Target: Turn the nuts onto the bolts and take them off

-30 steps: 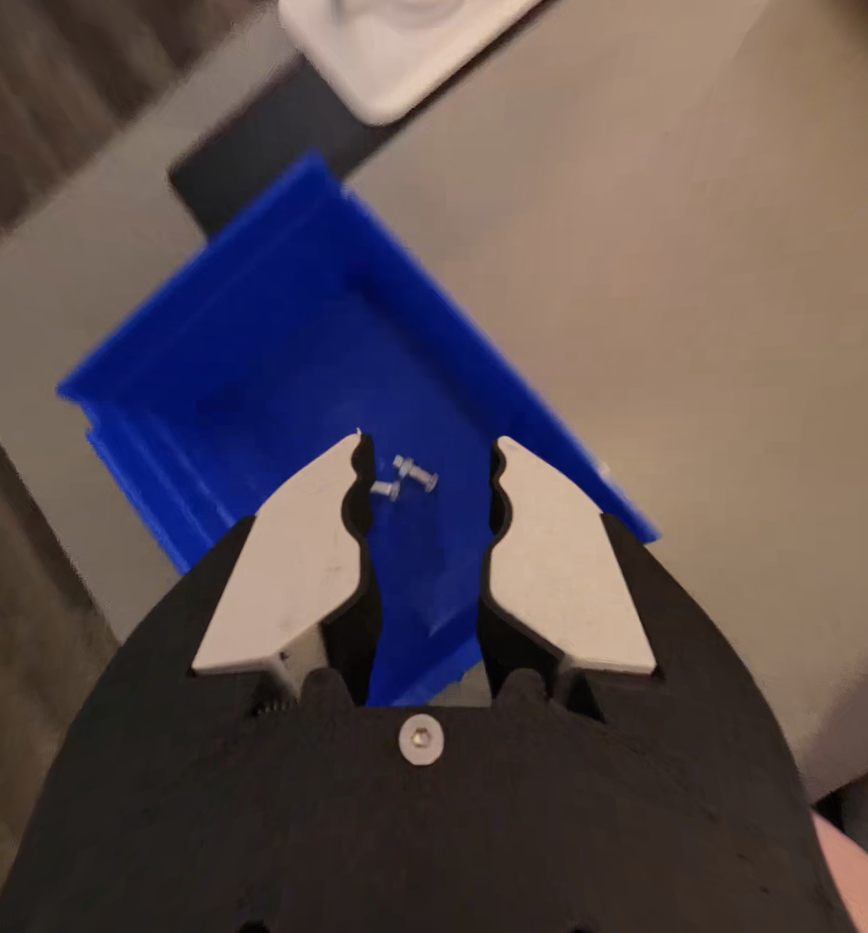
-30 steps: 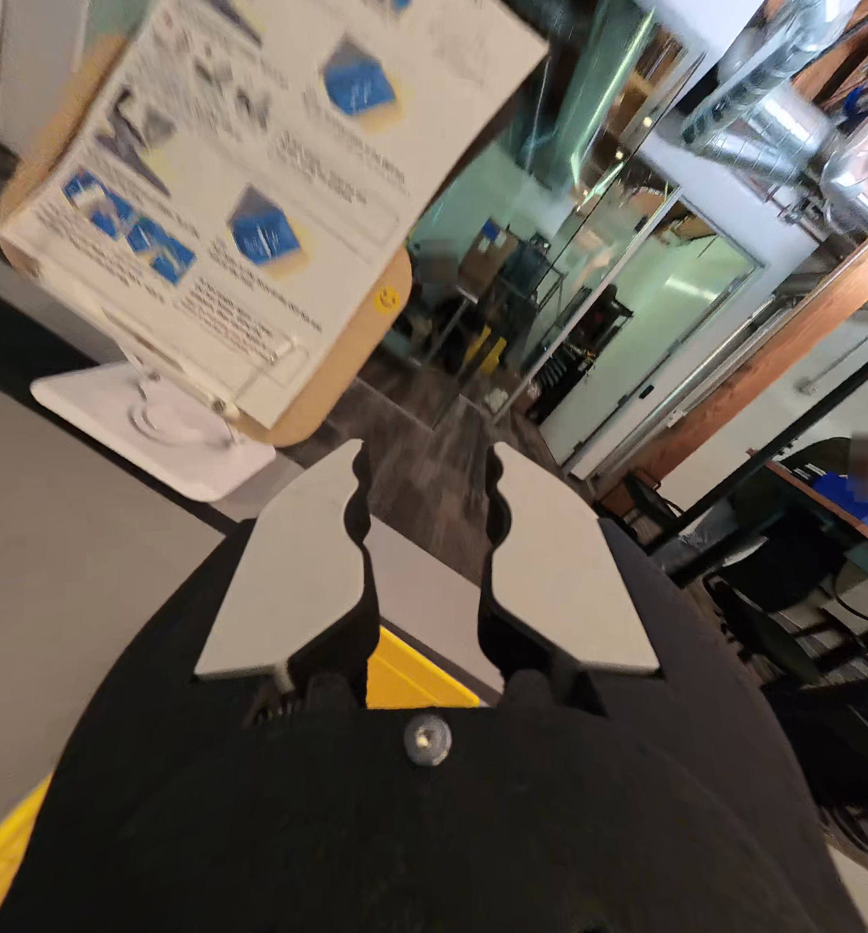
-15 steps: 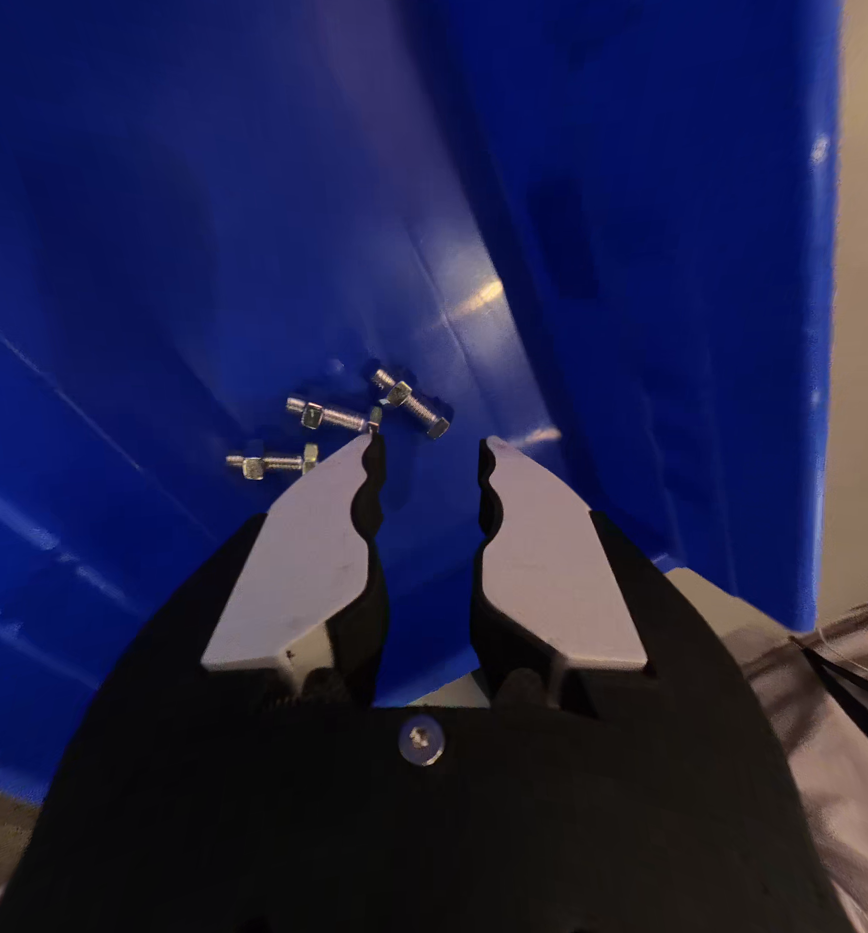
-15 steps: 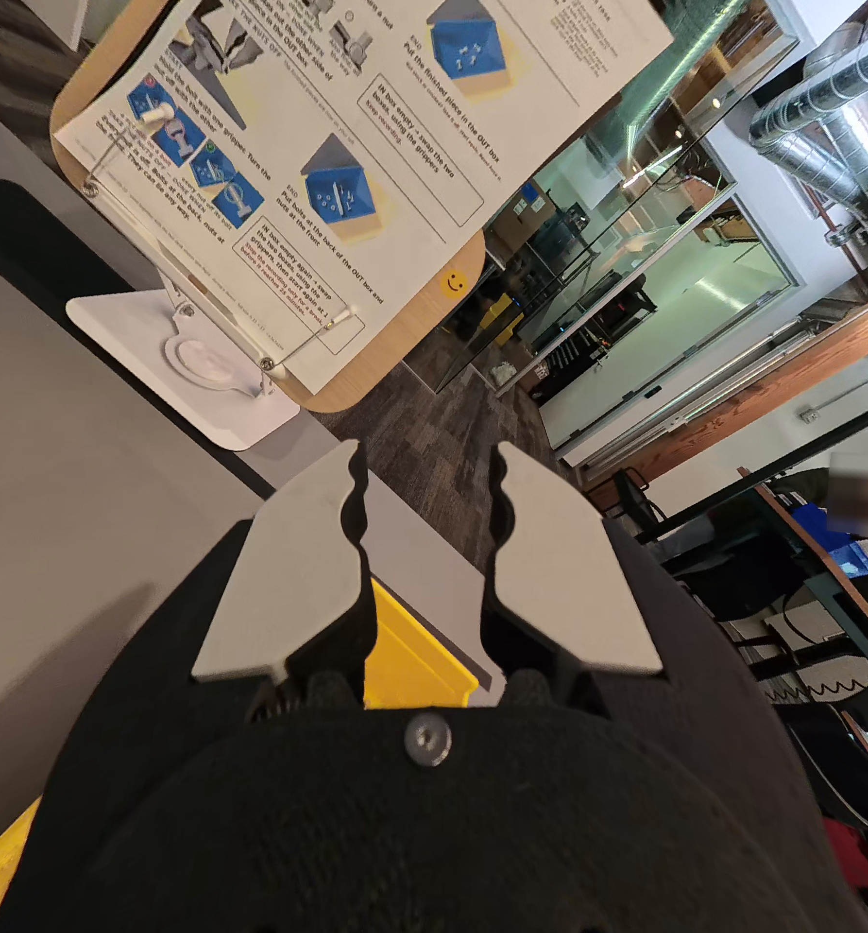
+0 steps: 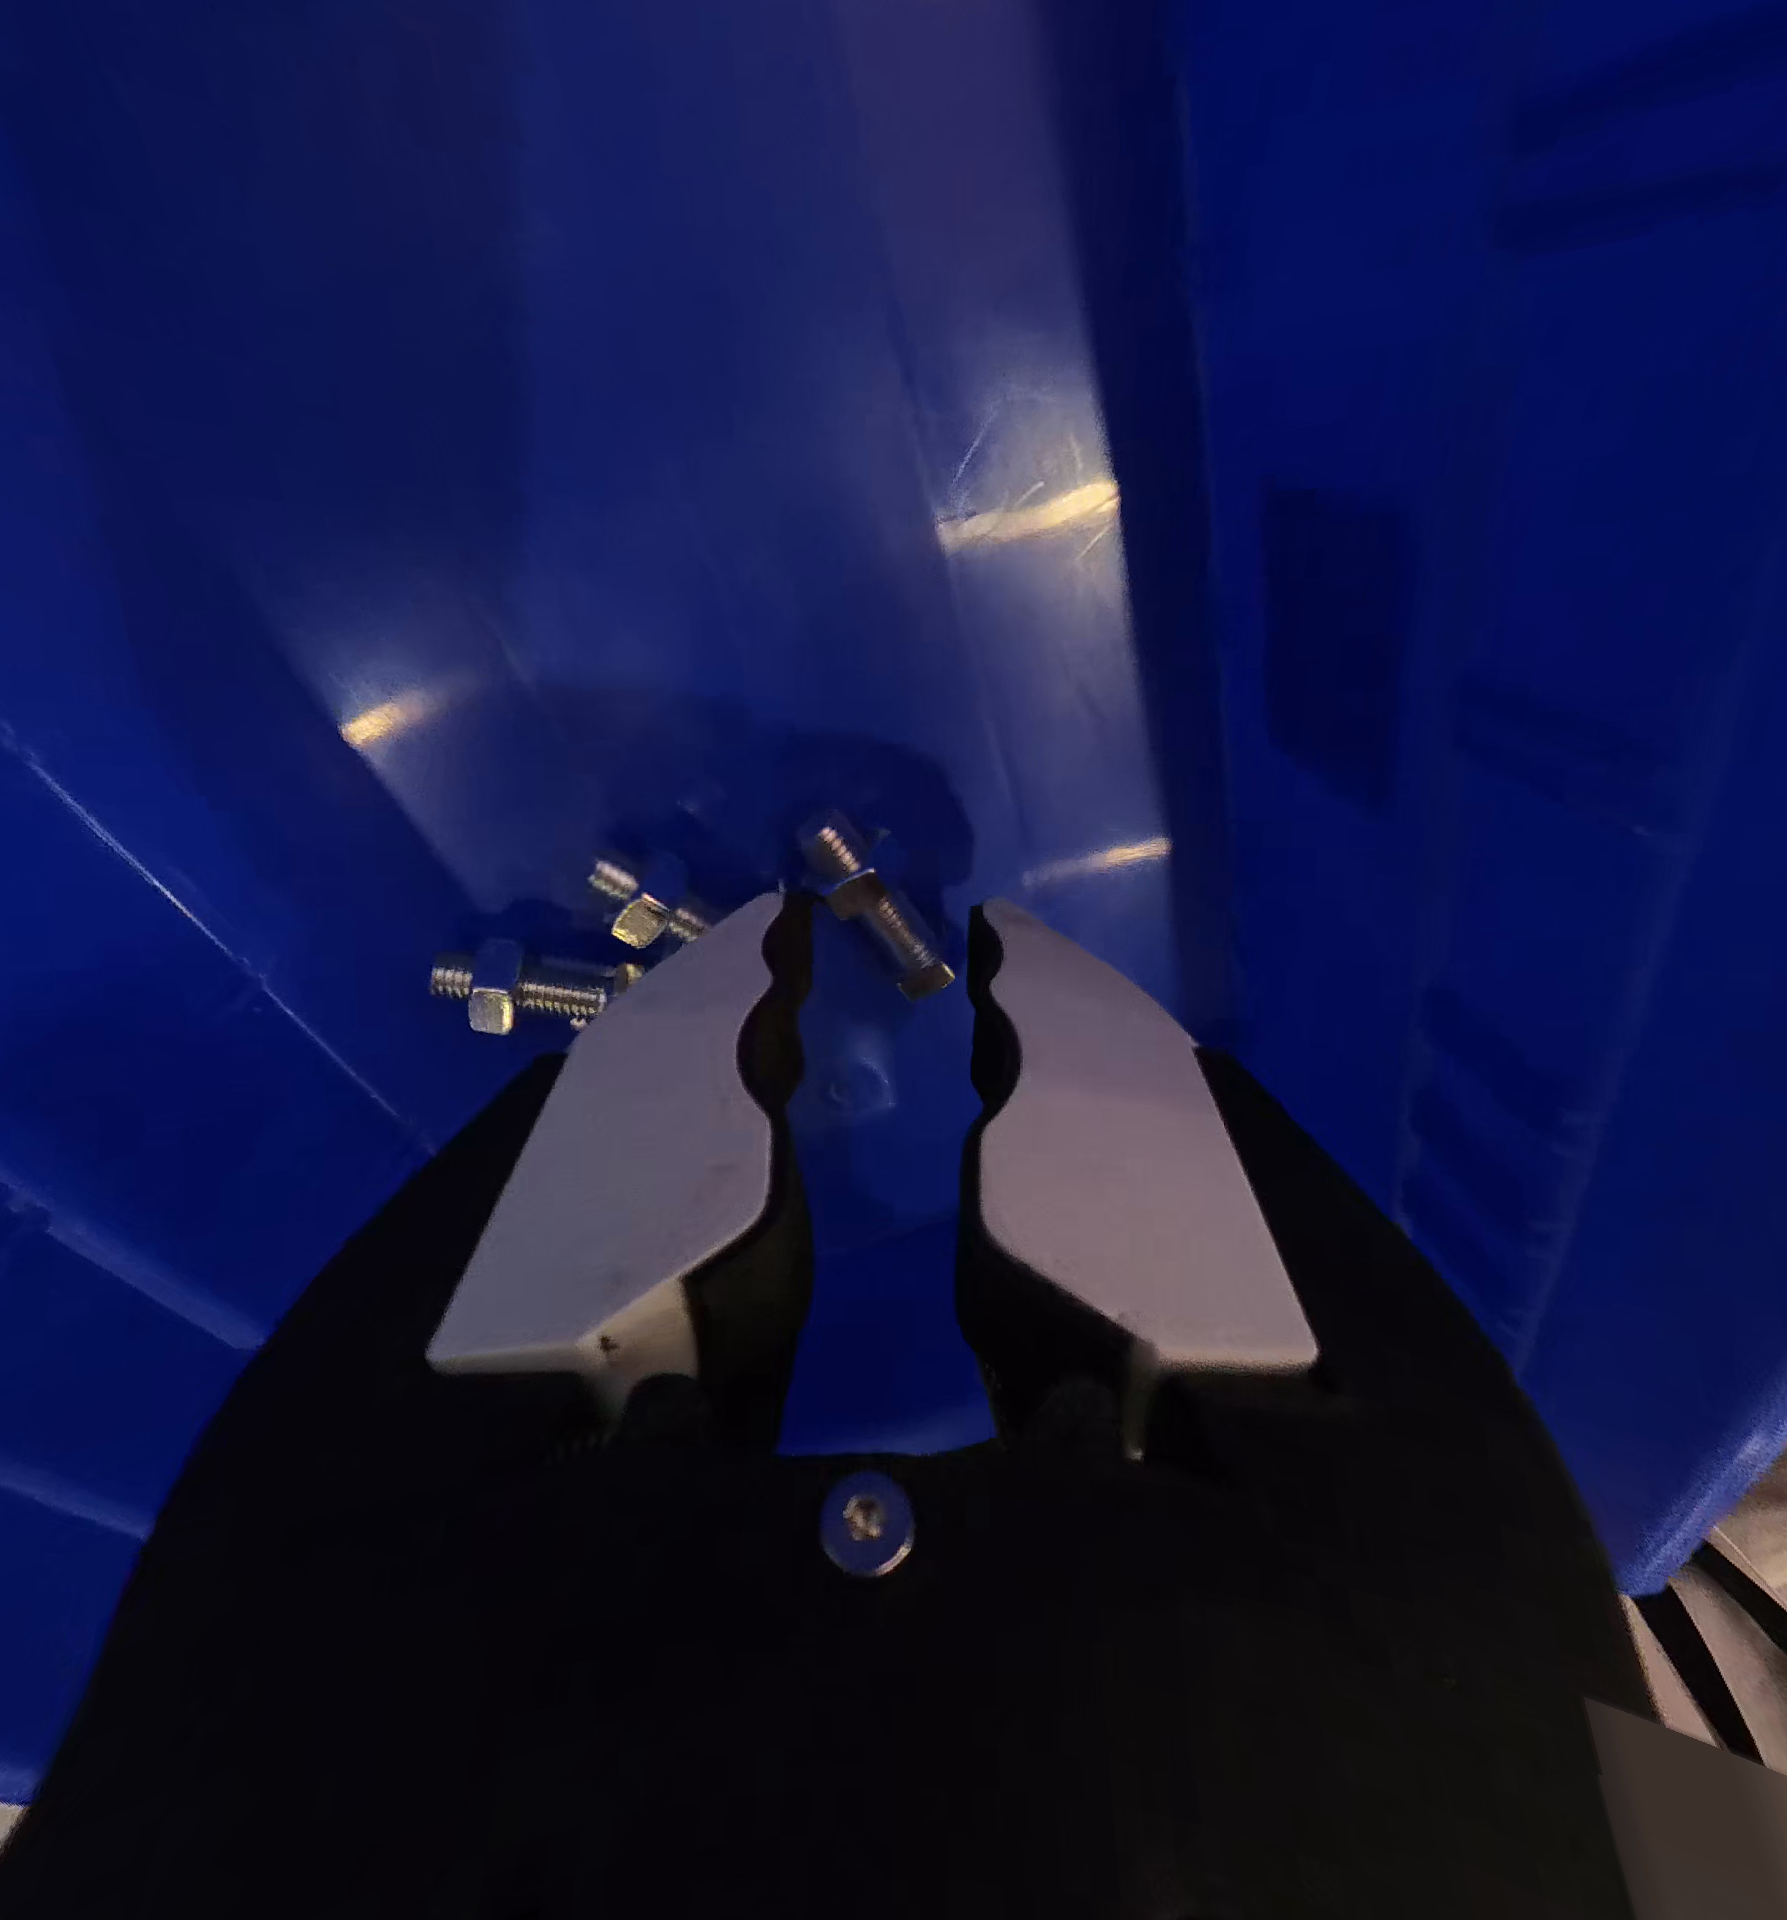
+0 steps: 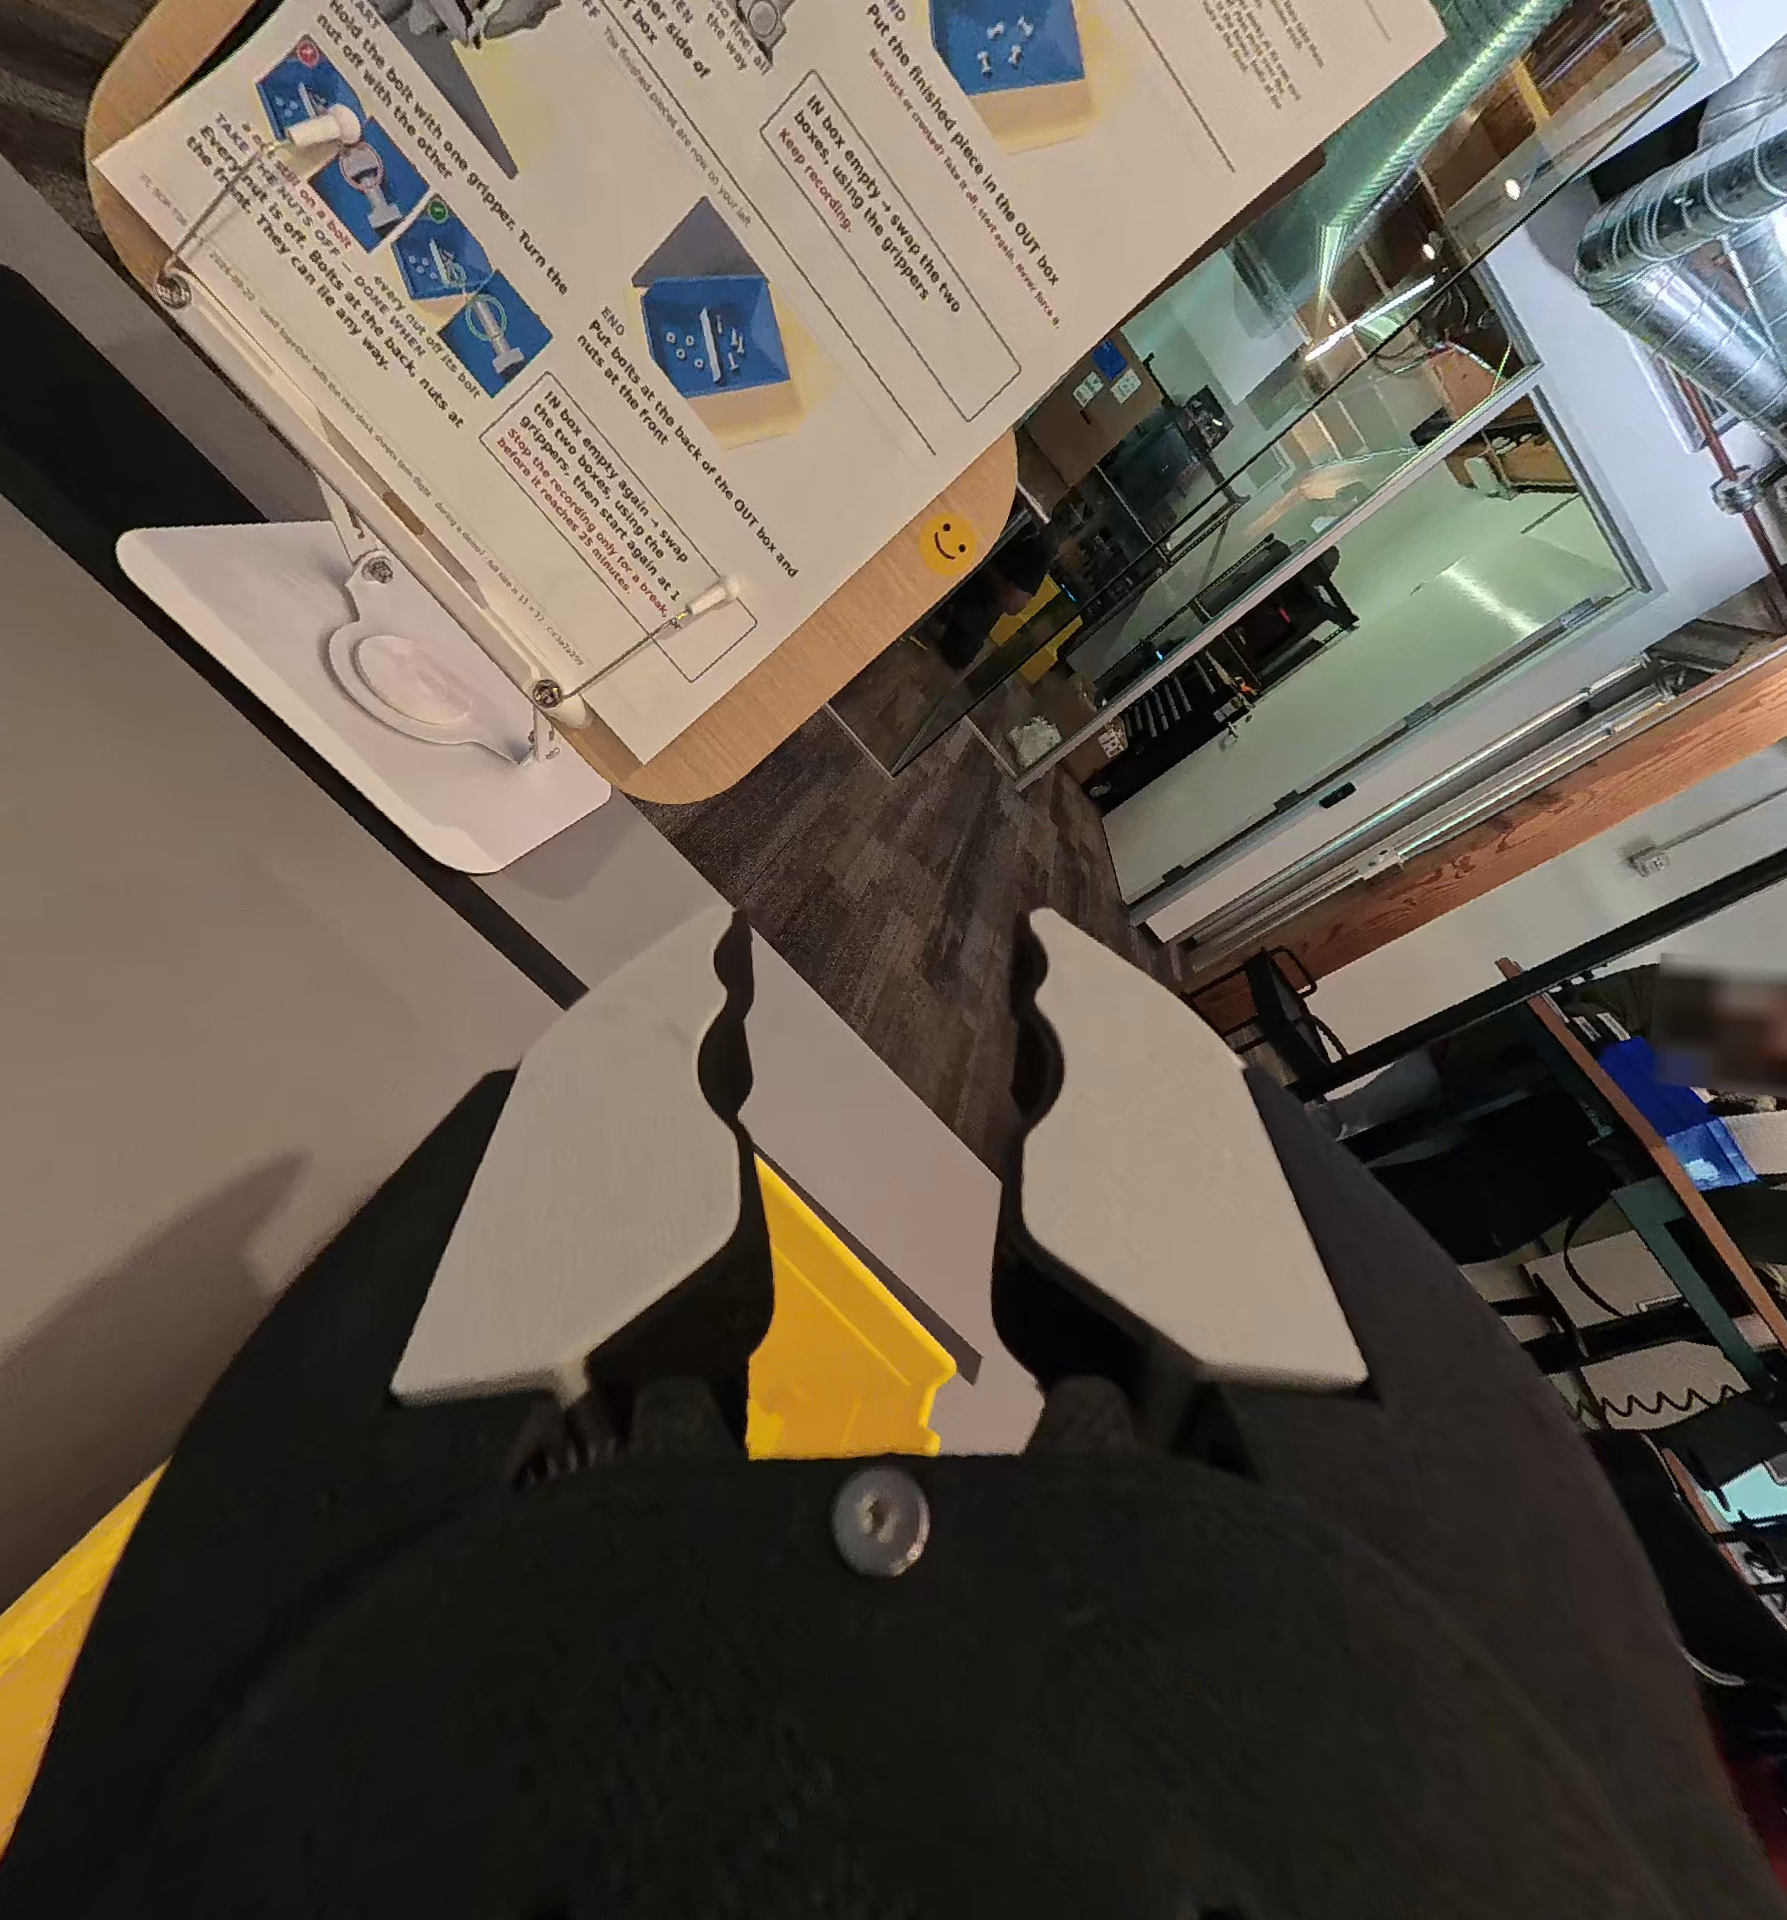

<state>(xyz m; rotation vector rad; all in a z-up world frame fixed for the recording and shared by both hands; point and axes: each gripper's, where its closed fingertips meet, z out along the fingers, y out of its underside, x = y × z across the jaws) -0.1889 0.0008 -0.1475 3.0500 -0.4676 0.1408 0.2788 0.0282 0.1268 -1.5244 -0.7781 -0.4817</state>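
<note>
My left gripper (image 5: 878, 914) is open deep inside a blue bin (image 5: 660, 416). Three small silver bolts with square nuts on them lie on the bin floor. One bolt (image 5: 873, 904) lies slanted right at the gap between my fingertips, not gripped. A second bolt (image 5: 645, 906) and a third bolt (image 5: 515, 992) lie just left of my left finger (image 5: 650, 1122), partly hidden by it. My right gripper (image 6: 881, 930) is open and empty, held above the grey table (image 6: 141, 987) over a yellow bin (image 6: 837, 1351).
The blue bin's right wall (image 5: 1491, 727) stands close beside my right finger. In the right wrist view, an instruction sheet on a wooden board (image 6: 660, 312) stands on a white base (image 6: 369, 686) at the table's far edge. Beyond are the floor and other desks. Across from one pair of fingers to the other is roughly 55 centimetres.
My left gripper dropped from above the blue bin down to its floor, up to the bolts, and its jaws narrowed slightly. My right gripper tilted and shifted a little, staying open.
</note>
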